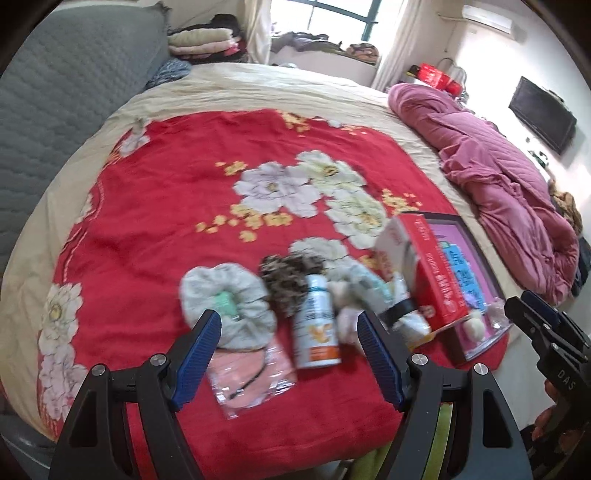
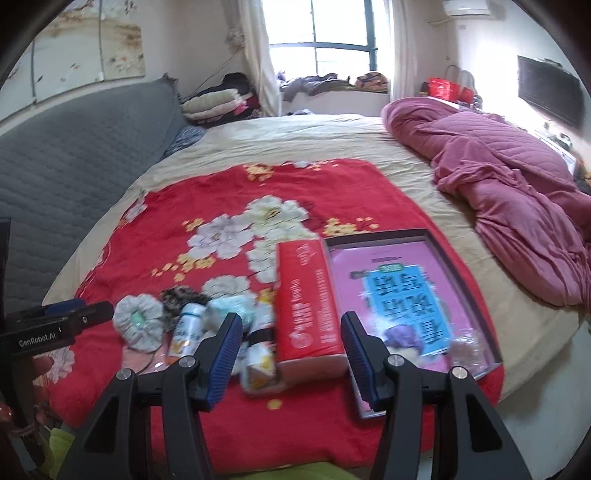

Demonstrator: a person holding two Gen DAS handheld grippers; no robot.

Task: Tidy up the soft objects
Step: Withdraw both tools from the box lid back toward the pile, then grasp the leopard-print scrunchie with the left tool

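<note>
My left gripper (image 1: pixel 288 354) hangs closest to me, jaws spread wide and holding nothing; right under it lie a pink packet (image 1: pixel 251 376) and a white spray bottle (image 1: pixel 317 325) on the red floral blanket (image 1: pixel 147 221). My right gripper (image 2: pixel 291 354) is parted about halfway, also empty, and its blue pads frame the near end of a red carton (image 2: pixel 308 302) without touching it.

A little farther on is the clutter I'm here to sort: a grey ruffled scrunchie (image 1: pixel 225 306), a dark speckled fluffy piece (image 1: pixel 288 273) behind the bottle, and pale soft bits (image 1: pixel 354 291) bunched beside it. To the right sits the shallow tray (image 2: pixel 436 236) with its pink and blue printed liner; a purple fluffy thing (image 2: pixel 402 338) and something pale already lie in its near end, blurred.

So I judge we're early on: a couple of soft pieces are maybe in the tray, most are loose on the blanket. Far beyond, a rumpled pink quilt (image 2: pixel 517 206) and the window (image 2: pixel 340 33).
</note>
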